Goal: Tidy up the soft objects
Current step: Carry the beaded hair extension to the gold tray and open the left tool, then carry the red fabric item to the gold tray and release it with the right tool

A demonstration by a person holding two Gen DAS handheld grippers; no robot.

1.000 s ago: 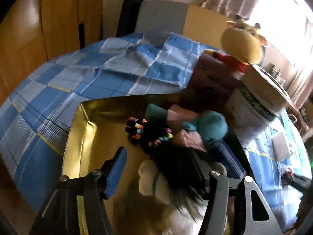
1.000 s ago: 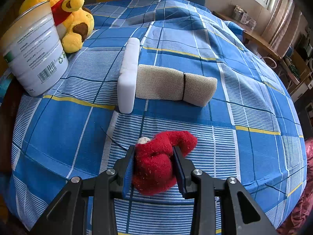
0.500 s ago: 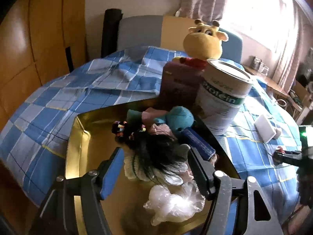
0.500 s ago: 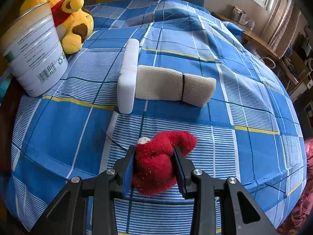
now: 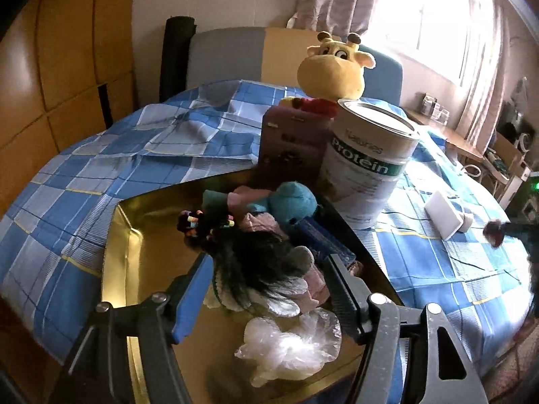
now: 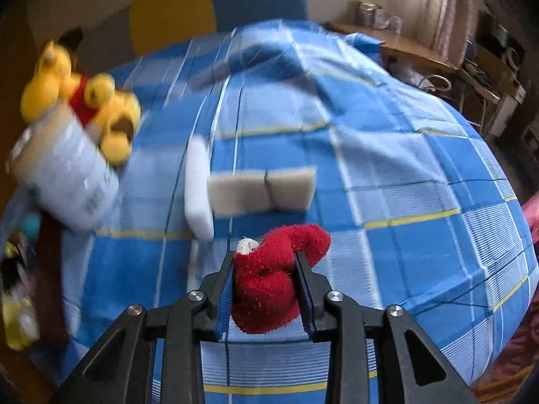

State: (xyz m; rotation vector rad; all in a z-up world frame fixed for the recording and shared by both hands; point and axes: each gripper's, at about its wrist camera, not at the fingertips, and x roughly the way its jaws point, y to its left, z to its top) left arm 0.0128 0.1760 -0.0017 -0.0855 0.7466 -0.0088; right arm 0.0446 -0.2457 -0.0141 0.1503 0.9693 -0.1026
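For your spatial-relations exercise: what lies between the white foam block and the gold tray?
In the left wrist view, the protein can stands between the white foam block and the gold tray, on the blue checked cloth.

Standing upright on a blue checked cloth point(image 5: 141, 155): a white protein tin point(image 5: 367, 165), touching a pink box point(image 5: 293, 144) on its left. Behind, against the wall, a grey and yellow headboard point(image 5: 256, 50) and a black roll point(image 5: 175, 54). Off to the left, wooden panelling point(image 5: 64, 67); to the right, pale curtains point(image 5: 481, 67) and a cluttered wooden shelf point(image 6: 417, 50).
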